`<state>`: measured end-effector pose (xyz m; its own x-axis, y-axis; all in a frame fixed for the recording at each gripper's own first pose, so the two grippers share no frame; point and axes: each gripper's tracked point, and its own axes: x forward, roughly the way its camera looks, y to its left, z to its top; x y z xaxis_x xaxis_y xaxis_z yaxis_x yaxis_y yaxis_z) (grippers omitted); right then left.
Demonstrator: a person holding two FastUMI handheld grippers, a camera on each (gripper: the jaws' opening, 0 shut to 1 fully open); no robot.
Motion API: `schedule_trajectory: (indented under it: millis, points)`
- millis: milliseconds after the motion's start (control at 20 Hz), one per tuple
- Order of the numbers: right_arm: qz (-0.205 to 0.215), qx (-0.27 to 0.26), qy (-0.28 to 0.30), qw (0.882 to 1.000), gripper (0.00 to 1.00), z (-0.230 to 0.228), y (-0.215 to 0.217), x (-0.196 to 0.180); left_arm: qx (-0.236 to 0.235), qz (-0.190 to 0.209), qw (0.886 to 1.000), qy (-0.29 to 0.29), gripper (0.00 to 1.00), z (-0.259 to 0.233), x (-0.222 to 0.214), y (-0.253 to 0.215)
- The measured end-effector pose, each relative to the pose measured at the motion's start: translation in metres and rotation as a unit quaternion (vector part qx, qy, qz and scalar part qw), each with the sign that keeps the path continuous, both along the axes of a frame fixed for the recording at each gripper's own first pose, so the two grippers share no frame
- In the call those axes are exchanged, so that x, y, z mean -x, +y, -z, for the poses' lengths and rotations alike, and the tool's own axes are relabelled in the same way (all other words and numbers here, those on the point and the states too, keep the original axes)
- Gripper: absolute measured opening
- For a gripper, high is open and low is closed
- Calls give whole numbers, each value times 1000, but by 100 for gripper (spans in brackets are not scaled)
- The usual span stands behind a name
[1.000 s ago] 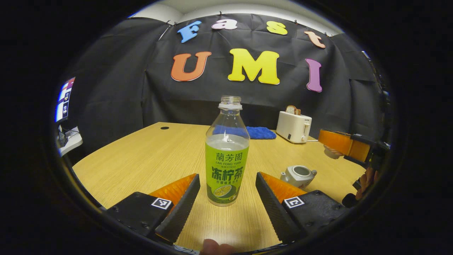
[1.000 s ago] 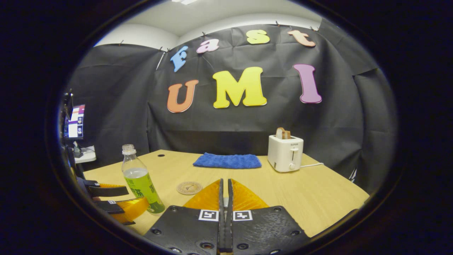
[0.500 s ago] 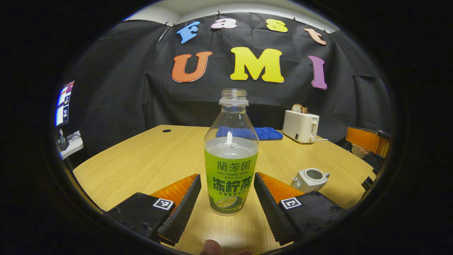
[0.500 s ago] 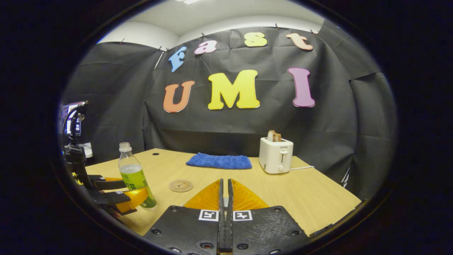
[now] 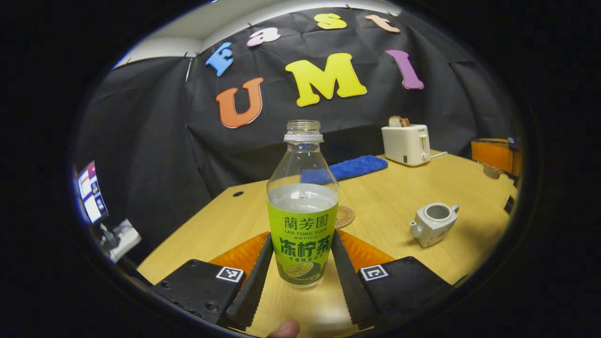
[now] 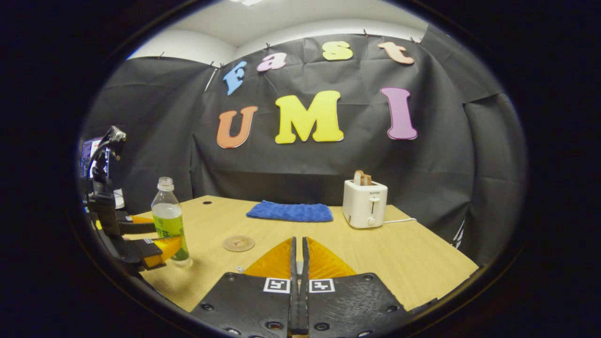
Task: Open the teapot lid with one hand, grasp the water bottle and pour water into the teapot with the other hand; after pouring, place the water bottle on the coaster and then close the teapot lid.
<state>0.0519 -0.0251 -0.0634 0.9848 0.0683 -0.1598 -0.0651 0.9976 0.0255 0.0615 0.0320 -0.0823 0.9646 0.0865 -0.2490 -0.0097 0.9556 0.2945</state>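
Water bottle (image 5: 303, 206) is gripped low on its green label by the left gripper (image 5: 300, 277), both fingers pressed against its sides; it is held upright (uncapped, roughly half full) over the wooden table (image 5: 399, 197). Beyond it the coaster (image 5: 345, 216) is seen, and to the right the teapot (image 5: 433, 224) stands with its lid off. The right gripper (image 6: 297, 286) is closed fully; whether anything is pinched between its fingers cannot be told.
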Motion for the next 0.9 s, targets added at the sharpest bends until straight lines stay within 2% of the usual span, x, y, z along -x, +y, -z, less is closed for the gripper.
schedule_trajectory:
  millis: [150, 350, 600, 650, 750, 900]
  points:
    - [3, -1, 1, 1000, 0, 1, -10, 2, -109, 11, 994, -7, 75, -19, 2, 10]
    - [6, 1, 5, 1000, 0, 3, -21, 6, -233, 41, 972, 7, 74, -28, 0, 6]
    - [11, 2, 5, 1000, 0, 4, -36, 11, -398, 69, 914, 38, 73, -19, -9, 8]
    - [12, 2, 6, 1000, 0, 6, -38, 12, -422, 78, 902, 47, 72, -16, -8, 7]
    - [13, 3, 6, 1000, 0, 7, -43, 14, -450, 94, 886, 58, 73, -14, -10, 4]
    - [11, 1, 8, 1000, 0, 9, -47, 14, -505, 112, 854, 65, 72, -19, -15, -4]
